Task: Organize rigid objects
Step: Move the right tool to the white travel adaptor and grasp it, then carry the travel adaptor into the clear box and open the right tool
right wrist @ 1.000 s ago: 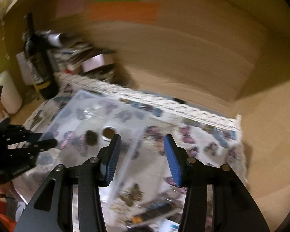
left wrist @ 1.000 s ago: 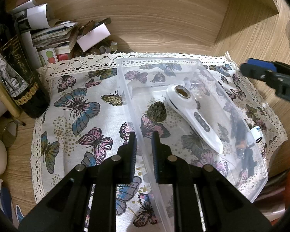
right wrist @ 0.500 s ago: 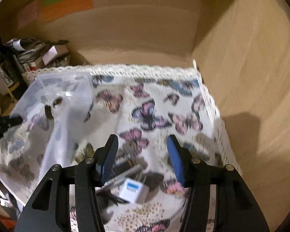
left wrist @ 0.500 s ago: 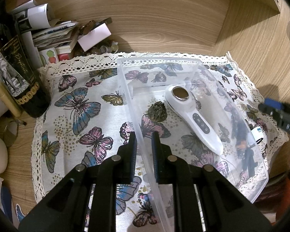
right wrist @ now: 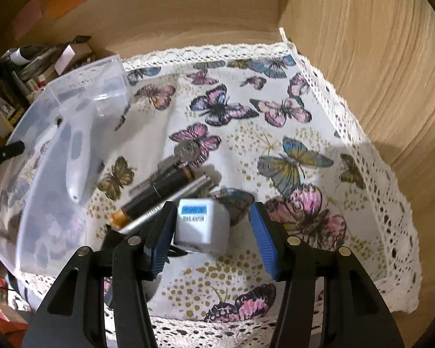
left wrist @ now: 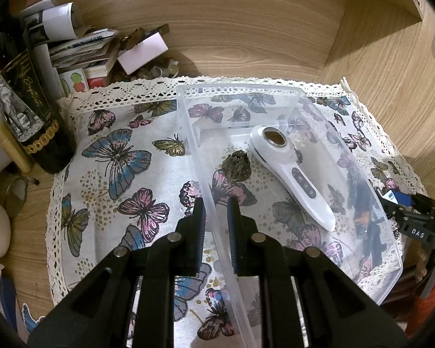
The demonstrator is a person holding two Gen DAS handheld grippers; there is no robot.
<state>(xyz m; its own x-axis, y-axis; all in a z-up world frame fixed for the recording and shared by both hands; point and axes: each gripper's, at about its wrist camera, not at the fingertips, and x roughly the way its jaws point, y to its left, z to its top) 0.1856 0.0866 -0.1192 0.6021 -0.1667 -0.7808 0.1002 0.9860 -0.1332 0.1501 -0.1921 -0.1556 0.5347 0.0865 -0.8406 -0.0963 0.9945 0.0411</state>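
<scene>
A clear plastic bin (left wrist: 275, 92) lies on the butterfly cloth (left wrist: 116, 156). In it are a white handheld device (left wrist: 293, 174) and a small dark cone-like ornament (left wrist: 237, 166). My left gripper (left wrist: 216, 217) is shut on the bin's left wall. In the right wrist view my right gripper (right wrist: 211, 232) is open around a white cube adapter (right wrist: 201, 223) with a blue label. Beside the adapter lie a dark battery-like cylinder (right wrist: 156, 194), a silver rod (right wrist: 171, 203) and a coin (right wrist: 185, 149). The bin (right wrist: 72, 101) is to the left there.
A dark wine bottle (left wrist: 20, 95), stacked papers and boxes (left wrist: 81, 52) and coins fill the back left corner. Wooden walls close the back and right side (right wrist: 377, 72). The lace cloth edge (right wrist: 391, 203) runs along the right wall.
My right gripper has swung right and down from over the bin to the small items beside it, and now straddles the white adapter. The left gripper and bin have not moved.
</scene>
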